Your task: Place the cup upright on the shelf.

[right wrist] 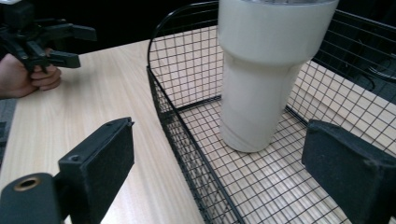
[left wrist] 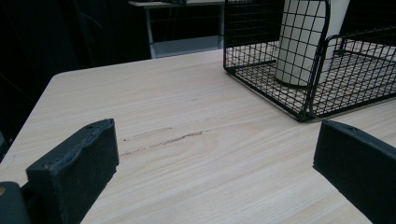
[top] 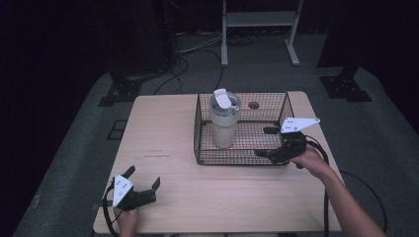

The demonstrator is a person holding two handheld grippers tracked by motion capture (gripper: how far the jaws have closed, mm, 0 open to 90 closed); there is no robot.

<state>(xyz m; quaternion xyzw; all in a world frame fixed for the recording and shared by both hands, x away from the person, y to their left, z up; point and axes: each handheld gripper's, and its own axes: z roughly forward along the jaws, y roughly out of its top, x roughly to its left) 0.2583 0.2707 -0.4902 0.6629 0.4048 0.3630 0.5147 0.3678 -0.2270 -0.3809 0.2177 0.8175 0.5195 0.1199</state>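
Upright, tumbler [top: 225,122] inside wire basket [top: 199,129].

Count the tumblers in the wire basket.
1. One white tumbler stands upright in the left half of the wire basket, its lid flap raised. The rest of the basket floor shows bare through the mesh, so none seems hidden.

Both grippers [top: 144,178] [top: 264,142] wide-jawed, apart
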